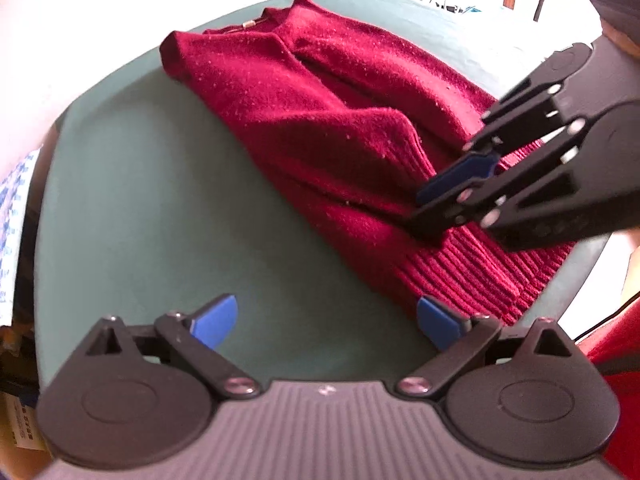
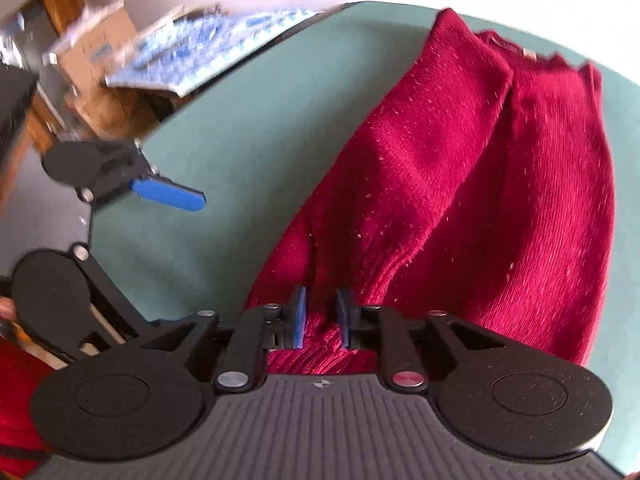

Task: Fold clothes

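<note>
The dark red knitted sweater [image 1: 320, 120] lies lengthwise on the green desk [image 1: 140, 200] with both sleeves already folded in over the body, so the crosswise fold from hem to collar seems left to do. The right hand-held gripper [image 2: 322, 316] angles down, nearly closed on the ribbed hem [image 1: 480, 268]. The left hand-held gripper [image 1: 326, 320] hovers wide open and empty beside the hem's corner.

Blurred clutter [image 2: 120, 52] off the table's edge — contents unreadable.

Fuzzy knitted sweater [image 1: 320, 120] on seemingly matt tabletop [image 1: 160, 200].
</note>
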`<state>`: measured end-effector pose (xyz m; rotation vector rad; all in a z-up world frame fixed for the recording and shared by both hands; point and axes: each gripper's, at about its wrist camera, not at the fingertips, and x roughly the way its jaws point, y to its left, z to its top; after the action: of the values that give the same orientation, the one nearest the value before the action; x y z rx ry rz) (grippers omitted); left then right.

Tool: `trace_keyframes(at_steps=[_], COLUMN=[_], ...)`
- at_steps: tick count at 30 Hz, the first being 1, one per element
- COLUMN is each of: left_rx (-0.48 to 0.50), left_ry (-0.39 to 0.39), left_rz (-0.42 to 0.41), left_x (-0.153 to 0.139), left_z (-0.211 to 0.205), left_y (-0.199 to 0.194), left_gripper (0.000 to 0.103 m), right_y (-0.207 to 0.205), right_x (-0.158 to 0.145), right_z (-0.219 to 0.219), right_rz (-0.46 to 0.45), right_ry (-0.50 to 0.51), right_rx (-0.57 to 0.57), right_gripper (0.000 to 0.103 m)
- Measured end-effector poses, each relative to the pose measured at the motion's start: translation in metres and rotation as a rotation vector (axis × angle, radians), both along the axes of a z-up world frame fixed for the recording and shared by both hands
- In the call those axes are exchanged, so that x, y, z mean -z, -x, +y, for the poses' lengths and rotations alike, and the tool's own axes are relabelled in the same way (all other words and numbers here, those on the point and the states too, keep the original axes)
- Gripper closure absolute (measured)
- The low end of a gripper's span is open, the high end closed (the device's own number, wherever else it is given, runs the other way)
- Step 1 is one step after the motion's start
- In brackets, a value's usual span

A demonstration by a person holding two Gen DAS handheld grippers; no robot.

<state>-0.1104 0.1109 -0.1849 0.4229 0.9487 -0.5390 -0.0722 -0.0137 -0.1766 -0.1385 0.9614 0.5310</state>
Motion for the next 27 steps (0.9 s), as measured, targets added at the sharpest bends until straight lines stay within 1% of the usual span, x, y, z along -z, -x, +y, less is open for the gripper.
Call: trace_keyframes(at_steps=[3,4,5,8,11,13,15,16,19,21,22,24,25,27], left_rx=[0.01,0.005,0.0,-0.024,-0.055,-0.063,-0.07,-0.074,-0.086,-0.088,-0.085,-0.074,-0.068,-0.053], left_ry=[-0.018,-0.026,-0.034,-0.05,-0.078,-0.086,-0.087,-0.088,-0.08,-0.058,-0.045,-0.021,-0.015,-0.015], left_rz=[-0.012,-0.016,-0.019,-0.034,-0.045,-0.052,-0.06,-0.065,-0.091,-0.101,-0.107,-0.126,-0.139,-0.146], left_x=[0.001,0.001,0.001,0.0,0.001,0.001,-0.001,-0.002,-0.009,-0.014,-0.016,-0.02,-0.02,-0.017], left_z=[0.001,0.001,0.001,0.005,0.011,0.016,0.02,0.022,0.024,0.025,0.023,0.018,0.013,0.005], left_y=[0.002,0.002,0.003,0.001,-0.004,-0.006,-0.009,-0.011,-0.017,-0.021,-0.024,-0.028,-0.03,-0.033], left_gripper=[0.004,0.004,0.004,0.004,0.003,0.003,0.003,0.003,0.003,0.003,0.003,0.003,0.003,0.003], right_y=[0.001,0.001,0.001,0.003,0.007,0.011,0.015,0.015,0.015,0.017,0.017,0.017,0.017,0.012], right_x=[0.004,0.004,0.001,-0.012,-0.03,-0.036,-0.031,-0.026,-0.004,0.002,0.0,-0.005,-0.007,-0.003], right_z=[0.013,0.015,0.012,0.003,-0.001,0.004,0.01,0.015,0.026,0.028,0.027,0.021,0.018,0.009], right_rz=[-0.035,-0.043,-0.033,-0.01,0.033,0.039,0.054,0.062,0.07,0.079,0.086,0.087,0.078,0.099], right_ry=[0.062,0.074,0.059,0.007,-0.085,-0.067,-0.07,-0.06,0.045,0.079,0.07,0.05,0.049,0.028], right_rx=[-0.001,-0.002,-0.002,-0.002,-0.015,-0.044,-0.074,-0.071,-0.058,-0.07,-0.072,-0.068,-0.049,0.013], right_gripper=[0.088,0.095,0.099,0.099,0.099,0.099,0.099,0.099,0.098,0.098,0.094,0.093,0.093,0.091])
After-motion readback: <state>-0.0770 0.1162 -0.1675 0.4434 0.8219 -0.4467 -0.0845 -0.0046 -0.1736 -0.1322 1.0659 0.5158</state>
